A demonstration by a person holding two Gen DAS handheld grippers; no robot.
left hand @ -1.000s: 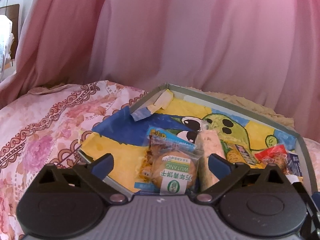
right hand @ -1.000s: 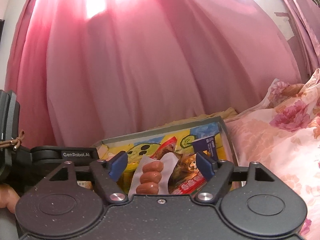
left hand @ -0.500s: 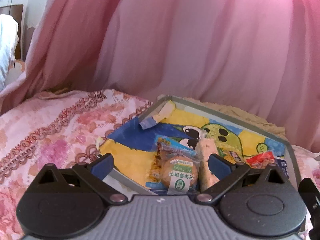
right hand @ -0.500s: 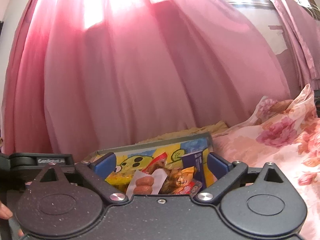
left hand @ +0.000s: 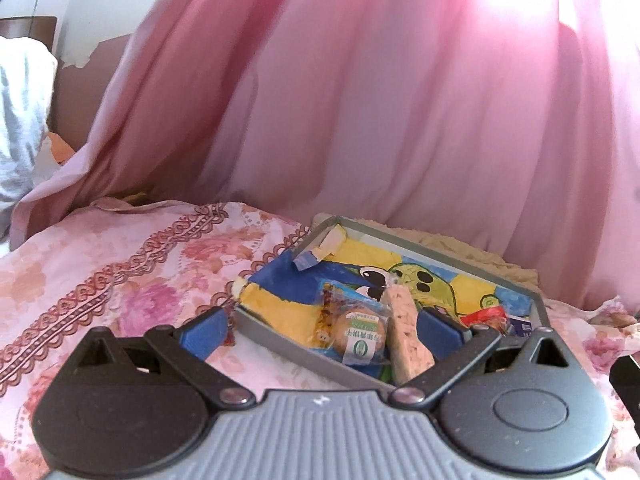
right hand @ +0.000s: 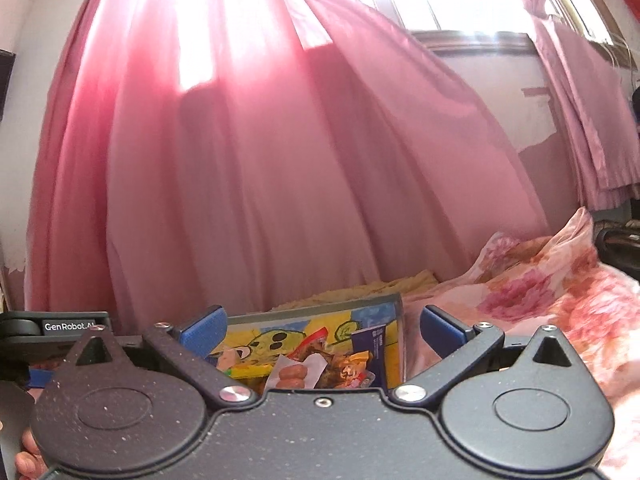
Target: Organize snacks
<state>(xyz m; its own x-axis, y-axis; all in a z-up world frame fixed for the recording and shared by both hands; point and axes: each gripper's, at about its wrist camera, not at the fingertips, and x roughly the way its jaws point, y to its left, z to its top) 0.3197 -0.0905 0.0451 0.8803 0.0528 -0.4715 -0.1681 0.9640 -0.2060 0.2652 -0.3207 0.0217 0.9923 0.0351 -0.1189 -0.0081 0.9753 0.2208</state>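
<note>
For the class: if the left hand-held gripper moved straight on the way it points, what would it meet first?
Probably the tray's near wall, then the round cake packet just behind it. The left hand-held gripper is open; depth is unclear.

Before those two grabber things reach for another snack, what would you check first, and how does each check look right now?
1. Left gripper open and holding nothing: ok.
2. Right gripper open and holding nothing: ok.
3. Tray resting flat on the floral bedspread: cannot tell; soft surface.
4. Round biscuit packet inside the tray, within view: ok.
5. Sausage packet clear to grasp: not ok; crowded by other wrappers.
6. Snacks left outside the tray: cannot tell; little bedspread is visible.
</note>
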